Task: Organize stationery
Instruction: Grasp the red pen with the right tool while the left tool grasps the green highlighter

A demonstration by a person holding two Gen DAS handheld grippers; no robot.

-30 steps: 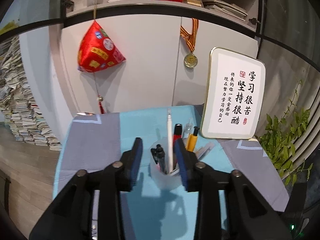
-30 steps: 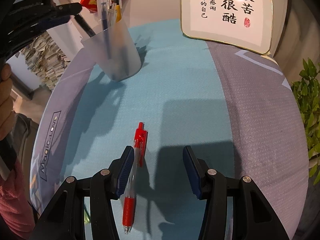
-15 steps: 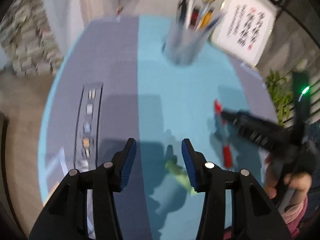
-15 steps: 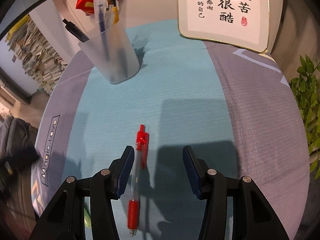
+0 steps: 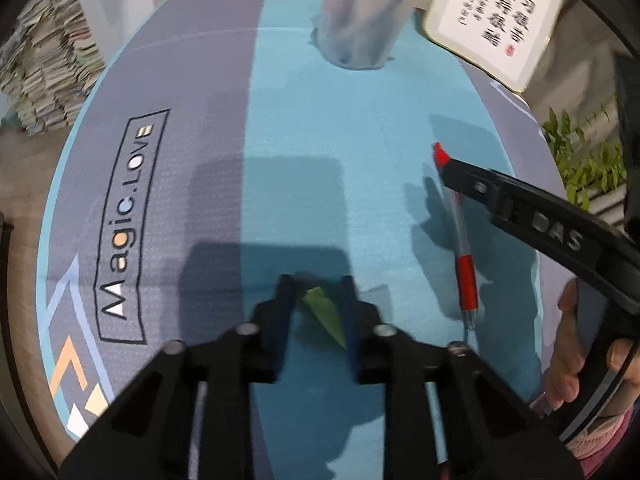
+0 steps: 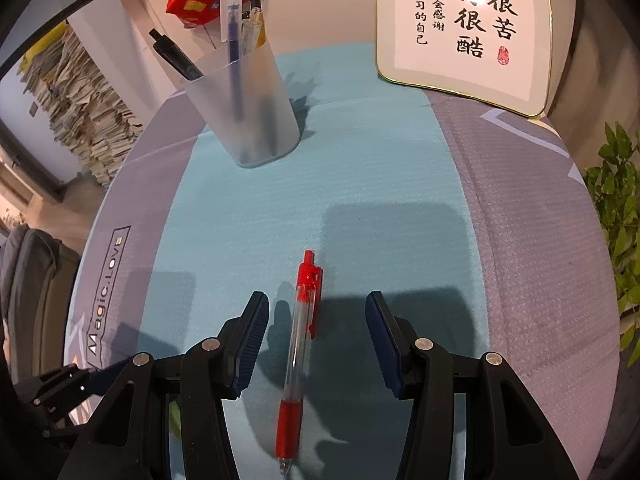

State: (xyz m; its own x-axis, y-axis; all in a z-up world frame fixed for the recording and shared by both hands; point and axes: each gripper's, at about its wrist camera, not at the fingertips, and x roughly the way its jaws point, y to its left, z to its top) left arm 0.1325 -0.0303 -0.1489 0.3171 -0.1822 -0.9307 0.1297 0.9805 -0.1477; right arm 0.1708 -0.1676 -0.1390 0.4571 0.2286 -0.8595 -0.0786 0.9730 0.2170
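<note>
Red pen (image 6: 298, 344) lies between spread right claw (image 6: 316, 338) pads | left claw (image 5: 316, 292) closing around green object (image 5: 326, 314)

Setting was a home study or small office corner. A round table (image 6: 540, 240) carried a grey-and-teal cloth printed "Magic.LOVE". A frosted pen cup (image 6: 248, 108) held pens; a framed calligraphy plaque (image 6: 464, 28) leaned behind it. Tall stacks of papers (image 6: 80, 100) lined the wall; a potted plant (image 6: 616, 200) stood beside the table.
</note>
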